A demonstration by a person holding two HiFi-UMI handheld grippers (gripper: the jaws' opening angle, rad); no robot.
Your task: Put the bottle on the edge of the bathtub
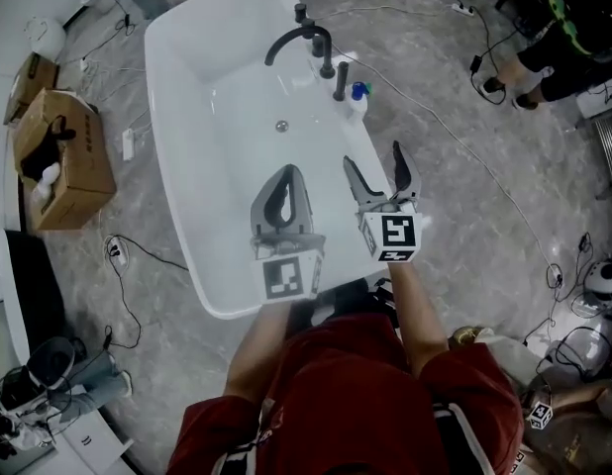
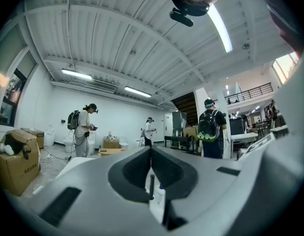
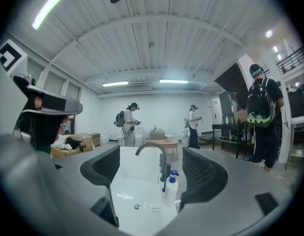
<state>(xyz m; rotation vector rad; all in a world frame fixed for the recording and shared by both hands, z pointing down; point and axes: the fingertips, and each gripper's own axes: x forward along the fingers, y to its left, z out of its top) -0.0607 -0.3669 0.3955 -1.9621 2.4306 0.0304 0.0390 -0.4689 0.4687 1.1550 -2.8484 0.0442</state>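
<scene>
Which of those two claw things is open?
The right gripper: its jaws stand wide apart, while the left gripper has its jaws pressed together.

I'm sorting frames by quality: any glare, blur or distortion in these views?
Head view: even light, sharp, though the white bathtub is nearly washed out. Left gripper view: strong fisheye, dark corners, glare from the strip light, near fingers soft. Right gripper view: same fisheye, bottle fairly clear.
</scene>
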